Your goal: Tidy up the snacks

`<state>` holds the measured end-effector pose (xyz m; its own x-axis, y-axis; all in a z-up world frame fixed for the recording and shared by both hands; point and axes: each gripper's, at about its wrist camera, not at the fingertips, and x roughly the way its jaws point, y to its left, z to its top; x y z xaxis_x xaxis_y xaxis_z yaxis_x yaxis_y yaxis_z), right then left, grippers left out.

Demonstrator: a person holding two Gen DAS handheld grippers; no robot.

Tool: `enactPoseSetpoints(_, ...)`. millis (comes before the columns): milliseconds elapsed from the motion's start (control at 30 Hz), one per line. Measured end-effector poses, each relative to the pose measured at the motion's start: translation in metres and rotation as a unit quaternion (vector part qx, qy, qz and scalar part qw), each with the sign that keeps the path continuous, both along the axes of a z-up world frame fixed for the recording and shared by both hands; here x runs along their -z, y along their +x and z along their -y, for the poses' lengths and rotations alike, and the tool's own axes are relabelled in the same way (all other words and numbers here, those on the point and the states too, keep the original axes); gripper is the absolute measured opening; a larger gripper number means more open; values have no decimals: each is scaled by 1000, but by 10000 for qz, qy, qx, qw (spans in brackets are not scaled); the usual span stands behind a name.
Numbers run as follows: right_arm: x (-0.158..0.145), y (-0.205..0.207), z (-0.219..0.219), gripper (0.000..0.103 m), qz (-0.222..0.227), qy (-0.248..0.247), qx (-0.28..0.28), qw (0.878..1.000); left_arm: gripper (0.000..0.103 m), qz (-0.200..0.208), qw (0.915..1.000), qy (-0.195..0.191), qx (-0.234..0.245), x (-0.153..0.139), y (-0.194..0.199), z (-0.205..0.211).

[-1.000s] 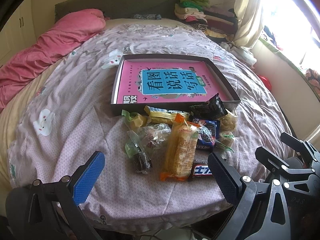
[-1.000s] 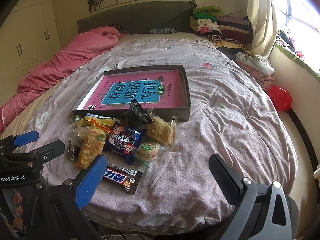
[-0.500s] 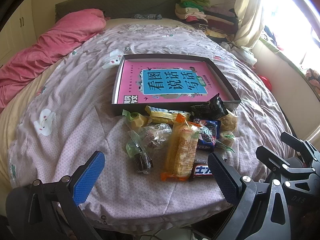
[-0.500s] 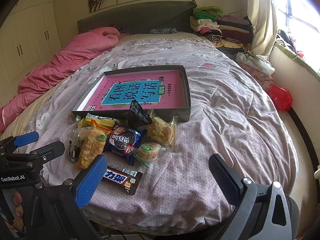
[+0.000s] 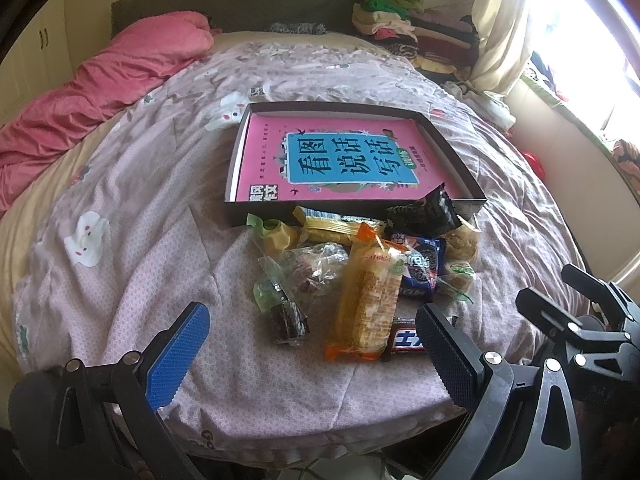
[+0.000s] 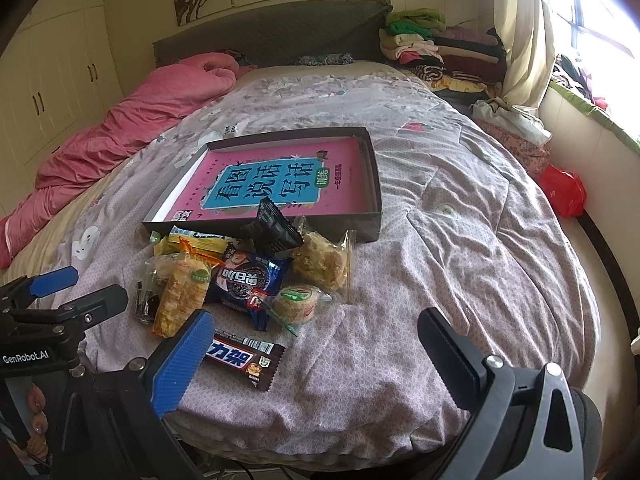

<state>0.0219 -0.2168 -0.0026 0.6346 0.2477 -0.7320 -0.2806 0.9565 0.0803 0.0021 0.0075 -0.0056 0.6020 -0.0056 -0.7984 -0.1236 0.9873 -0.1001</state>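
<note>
A pile of wrapped snacks lies on the bed in front of a shallow dark box with a pink book inside. In the pile are an orange cracker pack, a blue cookie pack, a dark chocolate bar, a black wrapper, a crumbly cake and a small dark sweet. My left gripper hovers open just short of the pile. My right gripper is open too, its blue finger beside the chocolate bar.
A pink quilt lies along the left of the bed. Folded clothes are stacked by the headboard at the right. A red bag sits beside the bed under the window. The bed's near edge is just under both grippers.
Both views have shifted very slightly; the snacks and the box lie as before, and both grippers stay open.
</note>
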Motion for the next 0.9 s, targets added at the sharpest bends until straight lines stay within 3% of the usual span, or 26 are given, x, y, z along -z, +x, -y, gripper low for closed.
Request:
enactPoseSetpoints(500,14,21,9,102,-211,160,137,9996,102,-503,9975,-229,-445,31,17,-39)
enactPoseSetpoints(800,26,33,17,102,-408,239,263,9985,102,-819,9952,-456,-268,55,29,-44)
enactPoseSetpoints(900,28,35,18,102,-435,244,264,9984,96,-837,9952,-429,-254,60,34,-41)
